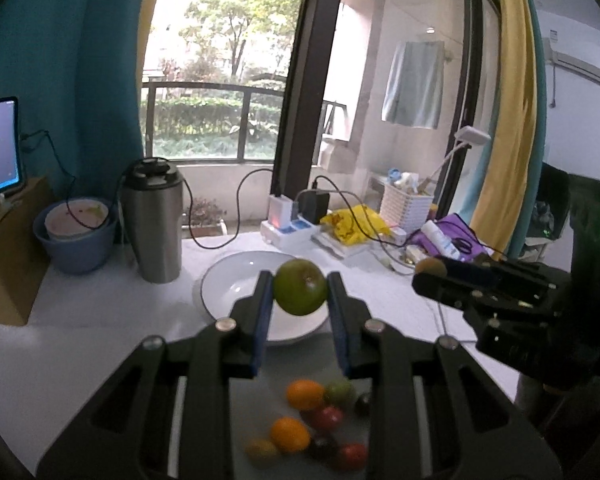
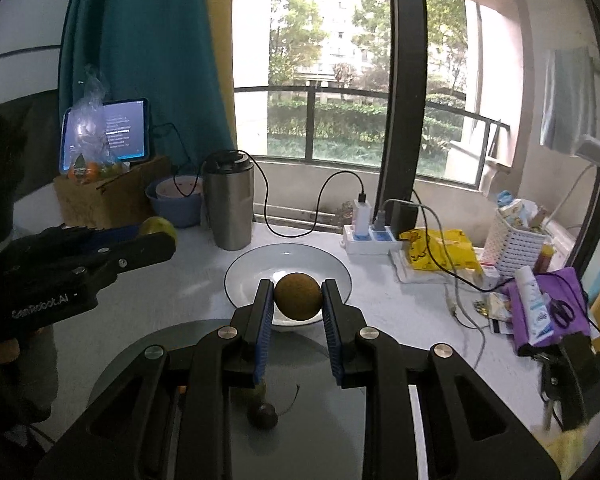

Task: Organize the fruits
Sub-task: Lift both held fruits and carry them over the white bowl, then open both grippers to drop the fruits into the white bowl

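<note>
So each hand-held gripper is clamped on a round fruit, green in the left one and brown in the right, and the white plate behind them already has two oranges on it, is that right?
Not quite. The white plate holds no fruit; the right wrist view shows its bare surface. The rest stands: the left hand-held gripper is clamped on the green fruit, and the right hand-held gripper on the brown fruit.

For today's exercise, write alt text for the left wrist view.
The left tool grips a green fruit above an empty white plate on a white table. Small orange, red and green fruits lie blurred below; a steel tumbler stands left.
</note>
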Motion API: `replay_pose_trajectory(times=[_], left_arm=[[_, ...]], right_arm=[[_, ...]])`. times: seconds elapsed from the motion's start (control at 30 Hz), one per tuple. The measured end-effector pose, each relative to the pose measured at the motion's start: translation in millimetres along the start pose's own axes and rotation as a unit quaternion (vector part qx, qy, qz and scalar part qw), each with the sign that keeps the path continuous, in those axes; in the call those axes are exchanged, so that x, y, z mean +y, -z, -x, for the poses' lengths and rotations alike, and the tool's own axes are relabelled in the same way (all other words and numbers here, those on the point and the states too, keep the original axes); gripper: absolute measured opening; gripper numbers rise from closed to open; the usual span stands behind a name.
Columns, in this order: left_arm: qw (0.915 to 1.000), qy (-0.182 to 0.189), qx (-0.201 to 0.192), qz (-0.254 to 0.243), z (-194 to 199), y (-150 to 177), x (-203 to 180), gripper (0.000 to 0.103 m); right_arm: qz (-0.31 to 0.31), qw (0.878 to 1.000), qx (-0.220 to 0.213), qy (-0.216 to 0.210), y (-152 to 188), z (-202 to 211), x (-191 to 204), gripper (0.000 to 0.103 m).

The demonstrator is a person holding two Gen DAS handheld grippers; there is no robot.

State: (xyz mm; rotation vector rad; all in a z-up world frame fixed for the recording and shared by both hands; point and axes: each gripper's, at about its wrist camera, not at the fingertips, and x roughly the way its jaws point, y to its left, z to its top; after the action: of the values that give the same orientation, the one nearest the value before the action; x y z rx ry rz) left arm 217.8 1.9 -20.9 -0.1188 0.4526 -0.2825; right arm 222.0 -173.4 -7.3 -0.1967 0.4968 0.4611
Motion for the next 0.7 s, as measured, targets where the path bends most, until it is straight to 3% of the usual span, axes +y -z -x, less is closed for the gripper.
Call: replay_pose_trajectory(times=[0.33, 0.7], left_arm=[[0.9988, -0.01, 0.044, 0.02, -63.7, 2.9, 27.3, 0.028], [0.9896, -0.015, 0.133, 0.053, -136.0, 24.4, 54.8, 0.028]], right_arm=[[-0.01, 0.999, 0.031, -0.017, -3.8, -66.7, -18.0, 0.026], [-0.028, 0.99, 0.124, -0.058, 10.5, -159.9, -29.4, 0.026]])
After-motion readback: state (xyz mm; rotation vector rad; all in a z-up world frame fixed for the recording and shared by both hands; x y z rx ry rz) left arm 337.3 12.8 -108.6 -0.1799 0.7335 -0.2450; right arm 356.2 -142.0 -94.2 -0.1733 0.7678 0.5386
